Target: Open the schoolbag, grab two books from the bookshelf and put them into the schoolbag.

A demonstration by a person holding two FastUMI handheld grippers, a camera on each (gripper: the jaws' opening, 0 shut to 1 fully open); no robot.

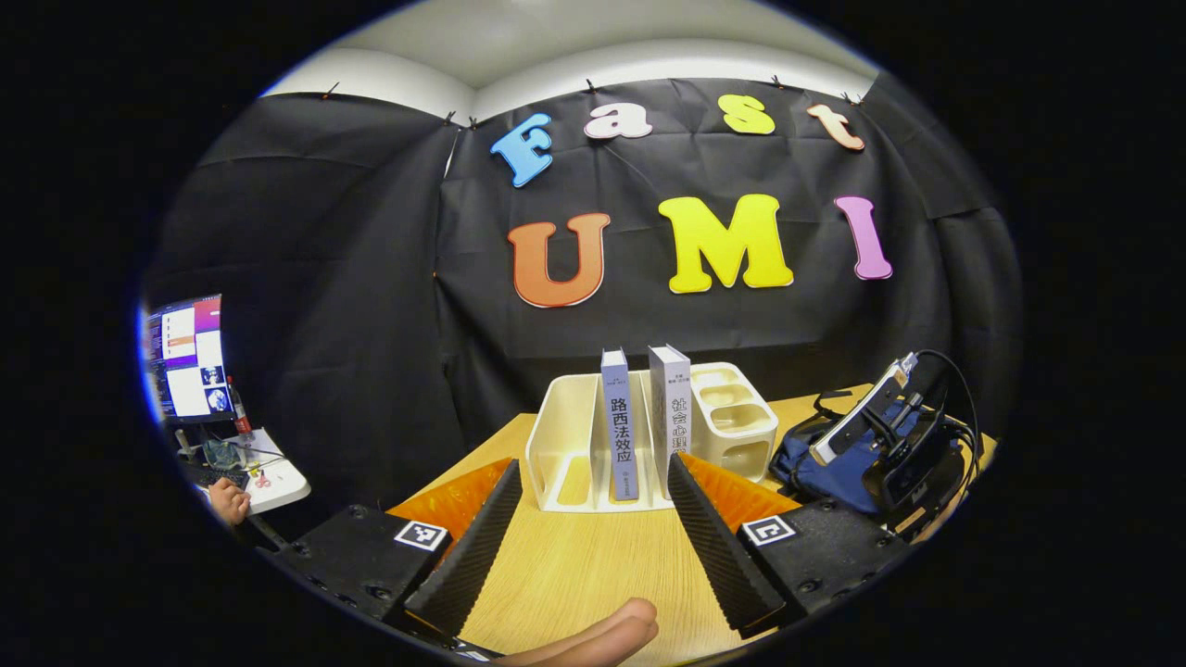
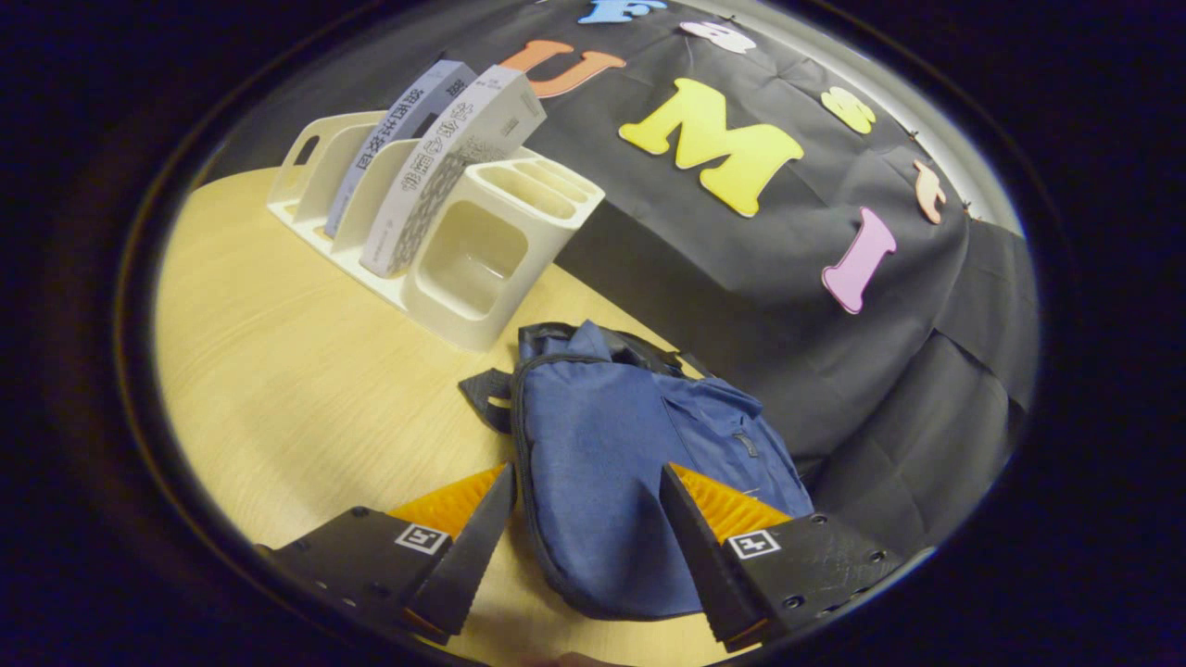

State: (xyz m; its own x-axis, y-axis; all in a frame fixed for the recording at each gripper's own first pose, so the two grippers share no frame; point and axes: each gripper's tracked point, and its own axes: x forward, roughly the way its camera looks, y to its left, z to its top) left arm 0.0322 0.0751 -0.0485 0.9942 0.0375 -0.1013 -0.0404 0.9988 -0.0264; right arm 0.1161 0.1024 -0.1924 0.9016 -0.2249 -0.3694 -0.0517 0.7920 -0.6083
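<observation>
Right gripper (image 2: 584,528) hangs wide open just over the schoolbag (image 2: 611,463), which lies flat on the table (image 2: 278,371) beside the bookshelf (image 2: 463,250). Bag looks zipped, so I'd say nothing's done yet: both books, purple book (image 1: 619,426) and grey book (image 1: 671,412), stand upright in the bookshelf. Left gripper (image 1: 593,528) is spread wide too, holding nothing, pointed at the bookshelf from just in front. Can't make out the zipper pull, and the bag's near end is cut off behind the fingers.

I see black cloth (image 1: 371,278) draping the booth walls, a wooden table (image 1: 574,565), a lit monitor (image 1: 185,357) at left
</observation>
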